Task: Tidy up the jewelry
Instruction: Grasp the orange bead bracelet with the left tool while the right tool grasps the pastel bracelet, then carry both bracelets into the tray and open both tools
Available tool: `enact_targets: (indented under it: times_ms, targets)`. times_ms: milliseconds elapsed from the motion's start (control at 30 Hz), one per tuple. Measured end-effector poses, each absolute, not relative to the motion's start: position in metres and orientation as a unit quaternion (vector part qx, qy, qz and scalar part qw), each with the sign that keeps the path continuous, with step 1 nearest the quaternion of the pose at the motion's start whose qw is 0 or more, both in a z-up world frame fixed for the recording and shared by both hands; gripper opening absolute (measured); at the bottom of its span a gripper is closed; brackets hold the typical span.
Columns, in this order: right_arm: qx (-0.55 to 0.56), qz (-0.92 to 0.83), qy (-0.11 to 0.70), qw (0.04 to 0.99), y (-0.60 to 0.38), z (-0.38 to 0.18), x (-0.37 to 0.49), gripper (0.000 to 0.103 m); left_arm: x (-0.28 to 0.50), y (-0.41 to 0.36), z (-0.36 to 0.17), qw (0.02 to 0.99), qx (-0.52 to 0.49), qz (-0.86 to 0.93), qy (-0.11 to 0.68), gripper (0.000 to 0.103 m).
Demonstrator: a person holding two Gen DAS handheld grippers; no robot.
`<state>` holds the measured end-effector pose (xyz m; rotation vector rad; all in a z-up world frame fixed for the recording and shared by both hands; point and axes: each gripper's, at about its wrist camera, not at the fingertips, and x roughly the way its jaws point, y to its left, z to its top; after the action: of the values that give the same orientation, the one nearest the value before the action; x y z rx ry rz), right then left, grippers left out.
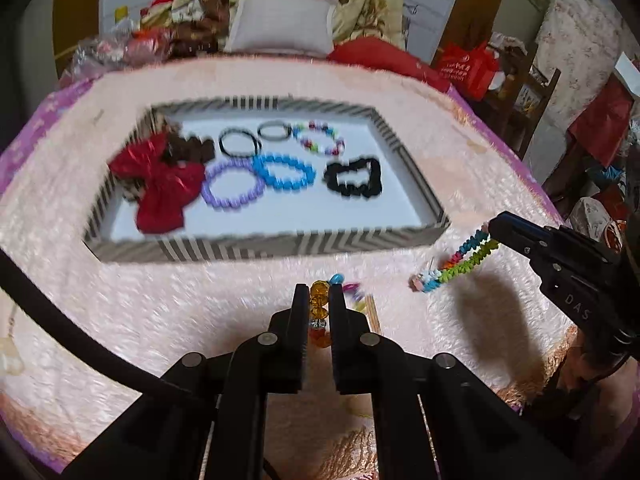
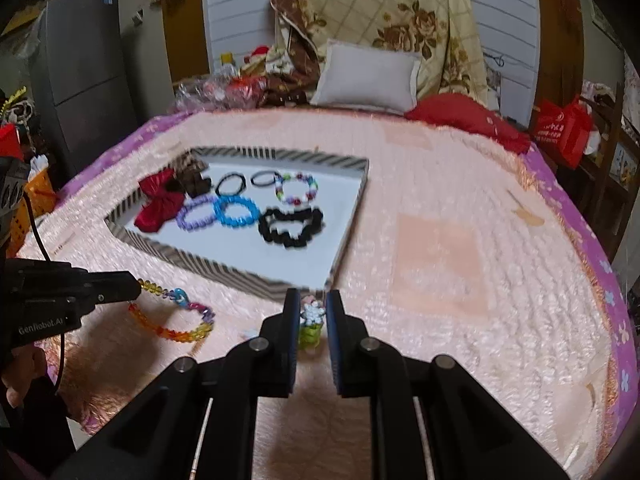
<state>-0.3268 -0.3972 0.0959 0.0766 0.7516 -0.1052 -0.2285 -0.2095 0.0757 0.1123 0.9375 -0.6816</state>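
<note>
The left claw [image 1: 319,300] gripped an amber bracelet [image 2: 172,316]; the right claw [image 2: 312,312] gripped a rainbow bracelet [image 1: 460,262]. The tray [image 1: 248,245] lay ahead of both claws.

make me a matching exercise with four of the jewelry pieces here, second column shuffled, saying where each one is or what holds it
Column one:
1. amber glass-bead bracelet
2. rainbow zigzag bracelet
3. black ruffled scrunchie
4. red satin bow

Column two:
A. at the left end of the striped tray
B. gripped by the left gripper
C. at the right of the items in the tray
D. gripped by the right gripper

Pairs: 1-B, 2-D, 3-C, 4-A
</note>
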Motion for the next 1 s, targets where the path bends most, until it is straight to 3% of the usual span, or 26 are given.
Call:
enact_targets:
  times_ms: [533,800,1000]
  targets:
    - [0.047,-0.018,0.322,0.945,-0.392,0.15,-0.286,0.013,-0.182,-0.216,0.143,0.857,0.043,-0.314,0.406,0.009]
    - [0.115,0.0,0.324,0.939,-0.388,0.133,-0.247,0.013,-0.155,-0.25,0.123,0.844,0.004,-0.318,0.432,0.009]
    - [0.129,-0.029,0.372,0.919,-0.405,0.091,-0.239,0.013,-0.135,-0.241,0.074,0.833,-0.004,-0.28,0.478,0.009]
